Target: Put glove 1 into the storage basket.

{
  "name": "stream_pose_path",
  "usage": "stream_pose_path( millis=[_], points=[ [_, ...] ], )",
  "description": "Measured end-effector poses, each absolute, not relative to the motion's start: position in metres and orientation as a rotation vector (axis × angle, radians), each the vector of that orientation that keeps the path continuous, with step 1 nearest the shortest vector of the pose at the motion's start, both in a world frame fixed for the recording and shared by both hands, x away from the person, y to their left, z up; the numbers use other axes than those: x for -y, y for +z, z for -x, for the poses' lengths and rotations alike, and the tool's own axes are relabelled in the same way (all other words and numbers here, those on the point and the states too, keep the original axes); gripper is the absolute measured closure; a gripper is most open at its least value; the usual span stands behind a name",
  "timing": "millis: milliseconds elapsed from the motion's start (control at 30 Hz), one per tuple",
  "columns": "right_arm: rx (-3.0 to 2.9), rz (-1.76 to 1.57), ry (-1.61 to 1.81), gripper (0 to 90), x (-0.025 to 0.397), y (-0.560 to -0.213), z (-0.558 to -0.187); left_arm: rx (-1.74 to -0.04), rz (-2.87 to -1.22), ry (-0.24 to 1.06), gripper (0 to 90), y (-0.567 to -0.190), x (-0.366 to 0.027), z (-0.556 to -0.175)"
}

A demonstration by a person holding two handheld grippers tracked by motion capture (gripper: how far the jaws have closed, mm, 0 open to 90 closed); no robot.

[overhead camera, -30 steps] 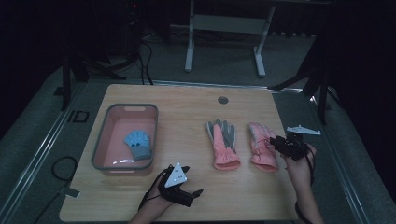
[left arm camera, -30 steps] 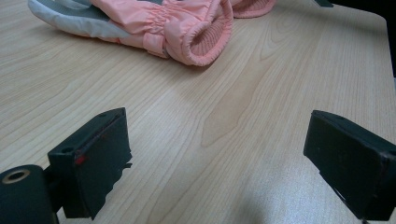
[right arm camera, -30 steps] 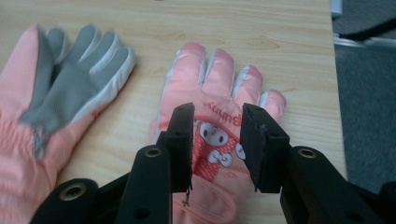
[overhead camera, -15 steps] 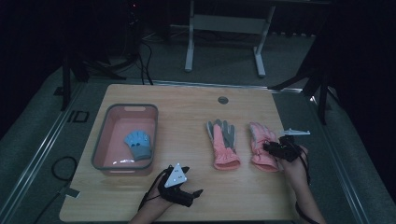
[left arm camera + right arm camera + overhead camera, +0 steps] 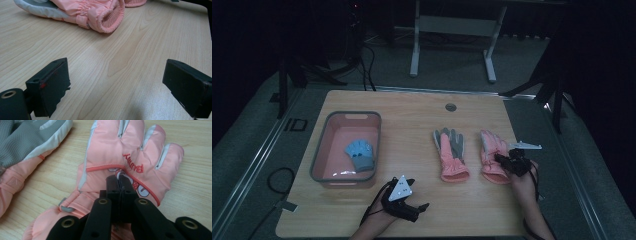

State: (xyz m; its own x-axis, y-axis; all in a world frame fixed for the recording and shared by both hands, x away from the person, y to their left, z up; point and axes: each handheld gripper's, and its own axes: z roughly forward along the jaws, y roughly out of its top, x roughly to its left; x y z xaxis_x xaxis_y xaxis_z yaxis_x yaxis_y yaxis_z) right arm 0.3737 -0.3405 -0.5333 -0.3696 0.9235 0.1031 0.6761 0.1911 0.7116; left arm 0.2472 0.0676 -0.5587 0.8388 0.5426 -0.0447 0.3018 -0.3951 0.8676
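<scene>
Lying flat: 2 pink gloves (image 5: 451, 156), 1 blue glove (image 5: 360, 154).

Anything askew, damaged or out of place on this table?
Nothing looks damaged or spilled. One oddity: a small blue glove lies in the pink bin, while the two pink gloves lie palm-opposite on the table. The right tool is shut on the right-hand one.

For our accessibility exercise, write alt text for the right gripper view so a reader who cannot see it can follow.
The right gripper, its black jaws closed together, pinches the fabric on the back of a pink glove lying flat on a wooden table, beside red embroidered lettering. A second glove, pink with a grey palm, lies at the upper left.
</scene>
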Motion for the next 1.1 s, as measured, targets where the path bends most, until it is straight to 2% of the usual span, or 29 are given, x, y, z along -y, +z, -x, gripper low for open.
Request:
stream_pose_path(
  millis=[300,600,867,1100],
  points=[
    [-2.064,-1.522,0.975,89.7,0.335,-0.510,-0.366,-0.629,-2.005,0.298,7.3,-0.559,-0.068,-0.248],
    [-1.993,-1.484,0.990,89.7,0.322,-0.460,-0.358,-0.629,-2.005,0.302,7.3,-0.559,-0.069,-0.248],
    [-1.984,-1.408,1.049,89.7,0.293,-0.419,-0.353,-0.629,-2.007,0.301,7.3,-0.559,-0.068,-0.248],
    [-2.012,-1.361,1.064,89.7,0.264,-0.411,-0.353,-0.624,-2.012,0.306,7.3,-0.559,-0.068,-0.248]
  ],
)
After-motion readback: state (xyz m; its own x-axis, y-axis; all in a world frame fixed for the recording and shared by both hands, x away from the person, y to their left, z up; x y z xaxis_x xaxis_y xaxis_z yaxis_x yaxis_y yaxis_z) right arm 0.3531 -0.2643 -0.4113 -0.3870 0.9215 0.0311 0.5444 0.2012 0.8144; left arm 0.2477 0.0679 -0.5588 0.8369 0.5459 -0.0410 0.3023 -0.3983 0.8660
